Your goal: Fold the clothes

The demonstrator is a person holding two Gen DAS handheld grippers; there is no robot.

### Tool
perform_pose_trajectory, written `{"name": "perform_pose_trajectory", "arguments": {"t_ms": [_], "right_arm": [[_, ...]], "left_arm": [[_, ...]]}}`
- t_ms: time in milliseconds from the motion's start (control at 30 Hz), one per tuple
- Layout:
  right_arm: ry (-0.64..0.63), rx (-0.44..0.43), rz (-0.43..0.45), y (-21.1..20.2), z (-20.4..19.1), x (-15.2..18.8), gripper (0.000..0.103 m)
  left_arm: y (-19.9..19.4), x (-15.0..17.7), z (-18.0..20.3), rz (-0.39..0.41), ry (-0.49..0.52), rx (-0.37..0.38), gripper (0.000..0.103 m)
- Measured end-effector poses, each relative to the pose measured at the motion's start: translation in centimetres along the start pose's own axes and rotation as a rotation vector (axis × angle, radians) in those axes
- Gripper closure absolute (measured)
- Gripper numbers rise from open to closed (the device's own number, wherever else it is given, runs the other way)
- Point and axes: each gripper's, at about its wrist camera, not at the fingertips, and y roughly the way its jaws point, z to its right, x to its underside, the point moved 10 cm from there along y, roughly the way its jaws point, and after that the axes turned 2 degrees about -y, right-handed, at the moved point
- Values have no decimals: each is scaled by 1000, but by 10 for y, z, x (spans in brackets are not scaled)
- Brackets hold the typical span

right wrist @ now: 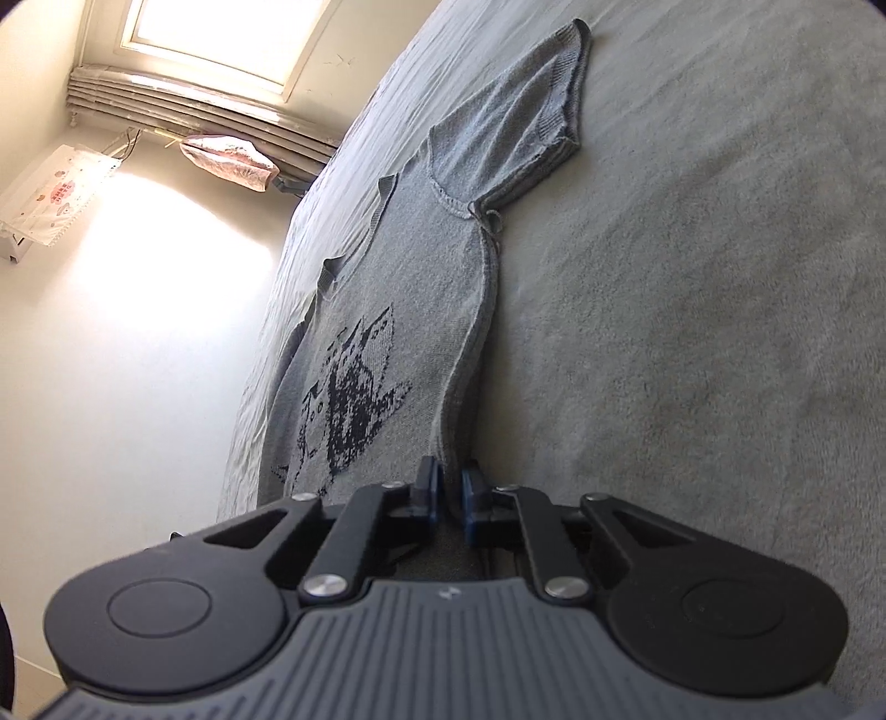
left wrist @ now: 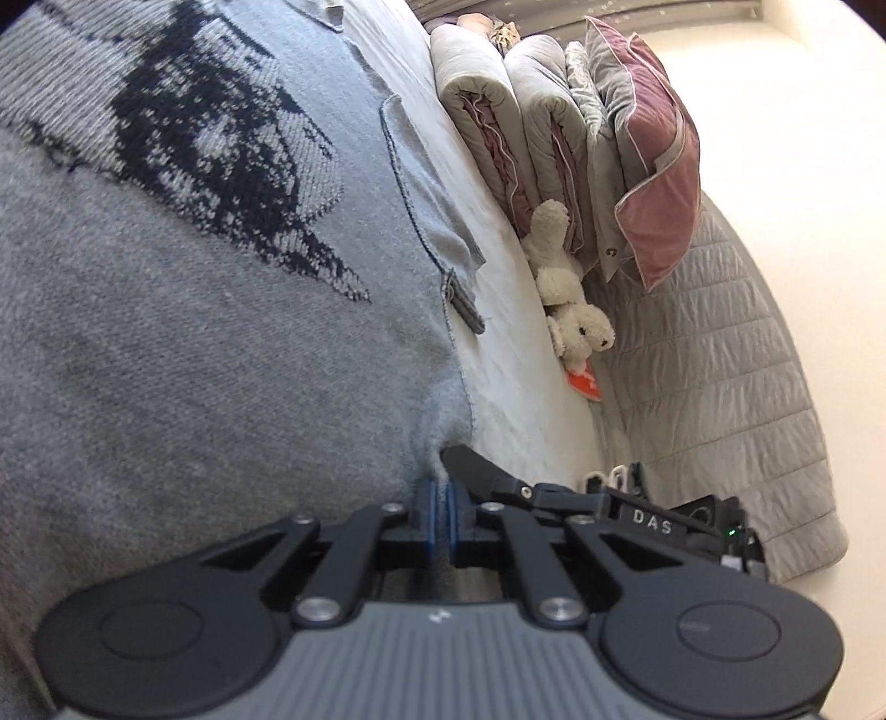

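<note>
A grey knit sweater (left wrist: pixel 221 343) with a dark woven motif (right wrist: pixel 354 410) lies flat on the bed's grey sheet (right wrist: pixel 692 332). One short sleeve (right wrist: pixel 531 111) stretches out at the far end. In the left wrist view my left gripper (left wrist: pixel 441 498) is shut, its blue pads pinching a bunched bit of the sweater's near edge. The black housing of the other tool (left wrist: pixel 653 520) sits right beside it. In the right wrist view my right gripper (right wrist: pixel 451 487) is shut on the sweater's near corner, and fabric runs in between the blue pads.
Folded quilts (left wrist: pixel 498 127), a pink pillow (left wrist: pixel 659 166) and a white plush toy (left wrist: pixel 570 288) are stacked against a quilted grey panel (left wrist: pixel 720 376). A window (right wrist: pixel 221 39), a radiator (right wrist: pixel 183 105) with a pink bag (right wrist: pixel 227 158) and a pale wall (right wrist: pixel 138 332) lie beyond the bed's left edge.
</note>
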Motion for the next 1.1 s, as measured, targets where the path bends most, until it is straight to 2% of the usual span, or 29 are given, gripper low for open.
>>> {"name": "perform_pose_trajectory", "arguments": {"t_ms": [167,267,333,400,567,667,833,933,1000,1100], "right_arm": [[-24,68,78,-29,0,-10,95],[-17,120,76,-27,8,-5,88],[5,117,48,-24,13,0,83],[28,73,26,-25,14,6,65],[53,99,-37,-35,12,24,62],[58,123,-76,-46,11,47,62],[47,148,-73,-59,9,81,66],[62,153,-58,-63,12,98,78],[81,150,-52,-64,15,107,91],[89,145,-53,-67,16,118,99]], "left_arm": [[3,1,6,-21,63,-37,94],[3,1,6,-21,79,-74,94],[-1,3,8,-24,94,-93,93],[-6,4,10,-27,127,-115,89],[-24,13,14,-39,210,-157,87],[-32,19,13,-44,238,-172,87],[-37,28,8,-34,263,-181,87],[-38,34,9,-26,291,-188,87],[-39,36,10,-23,308,-194,85],[-40,39,11,-19,314,-198,85]]}}
